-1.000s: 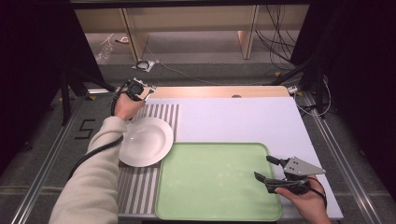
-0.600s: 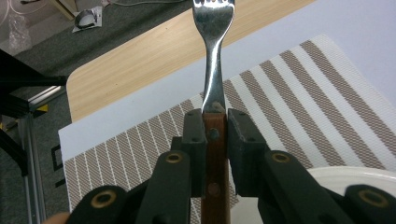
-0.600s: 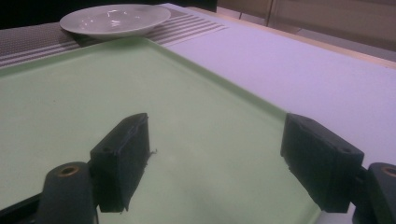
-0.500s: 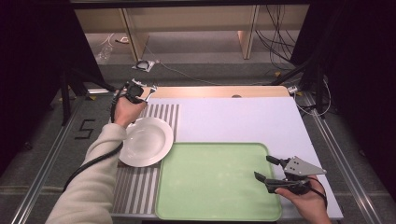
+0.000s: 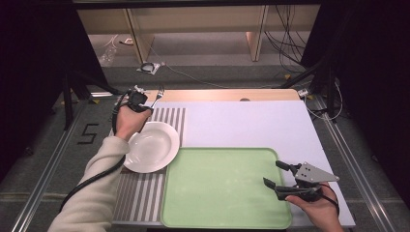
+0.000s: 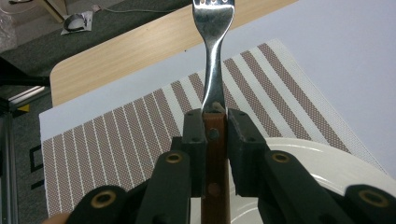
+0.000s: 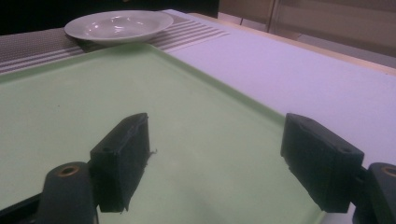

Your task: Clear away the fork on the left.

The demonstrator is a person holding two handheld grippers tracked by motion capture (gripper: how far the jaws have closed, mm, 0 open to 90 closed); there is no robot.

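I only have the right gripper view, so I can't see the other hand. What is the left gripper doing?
Observer: The left gripper is shut on a fork by its wooden handle.
Operator: Where is it?
Observer: In the high view it sits at the far left, beyond the white plate, above the striped placemat.
Operator: Which way do the tines point?
Observer: Away from the person, toward the table's far edge.

Plate (image 5: 151, 146) on striped mat (image 5: 140, 193) — just left of tray (image 5: 225, 188).
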